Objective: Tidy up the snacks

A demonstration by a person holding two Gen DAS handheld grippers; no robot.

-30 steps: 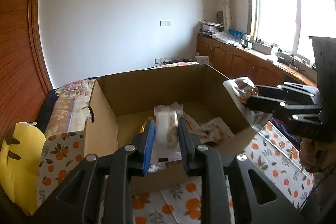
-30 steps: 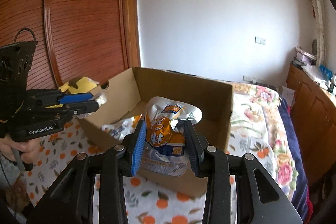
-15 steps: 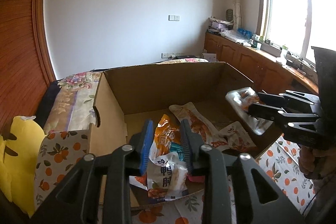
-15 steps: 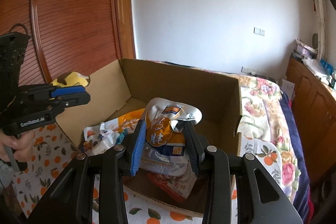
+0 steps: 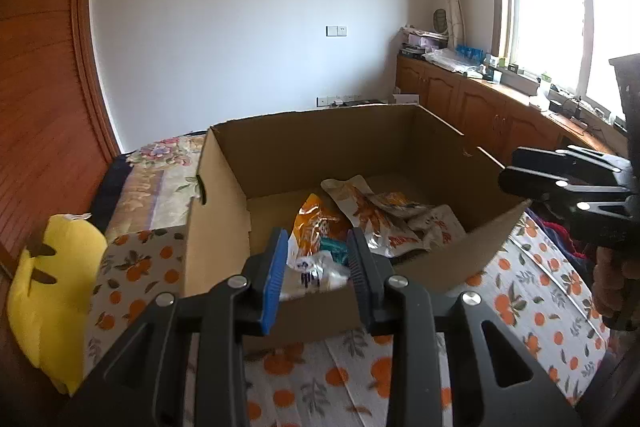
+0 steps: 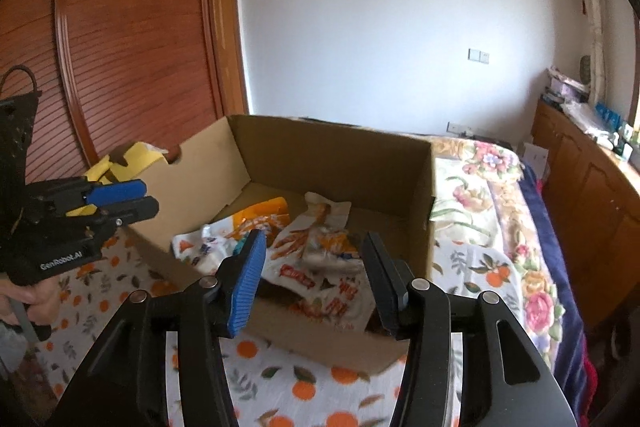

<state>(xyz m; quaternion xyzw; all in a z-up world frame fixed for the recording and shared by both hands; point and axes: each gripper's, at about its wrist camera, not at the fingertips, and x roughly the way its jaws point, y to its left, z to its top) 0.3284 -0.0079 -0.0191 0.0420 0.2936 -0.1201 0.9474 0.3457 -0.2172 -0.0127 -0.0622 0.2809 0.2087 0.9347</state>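
Observation:
An open cardboard box [image 5: 224,187] [image 6: 332,151] stands on the orange-print cloth. Several snack packets lie inside it: an orange bag [image 5: 316,223] [image 6: 260,215], a white packet [image 5: 316,271] [image 6: 200,251], a chicken-feet packet [image 5: 360,203] [image 6: 304,243] and a silver and orange pouch [image 6: 332,247]. My left gripper [image 5: 318,267] is open and empty above the box's near wall. My right gripper [image 6: 312,275] is open and empty above the box's near wall; it also shows at the right of the left wrist view [image 5: 516,175].
A yellow plush toy [image 5: 48,287] lies left of the box. A floral bedspread [image 6: 492,203] lies behind and right of it. Wooden cabinets [image 5: 480,107] run under the window. A wooden wardrobe [image 6: 120,47] stands at left.
My left gripper opened and dropped its white packet into the box. My right gripper opened and its silver and orange pouch now lies in the box. Both grippers drew back slightly.

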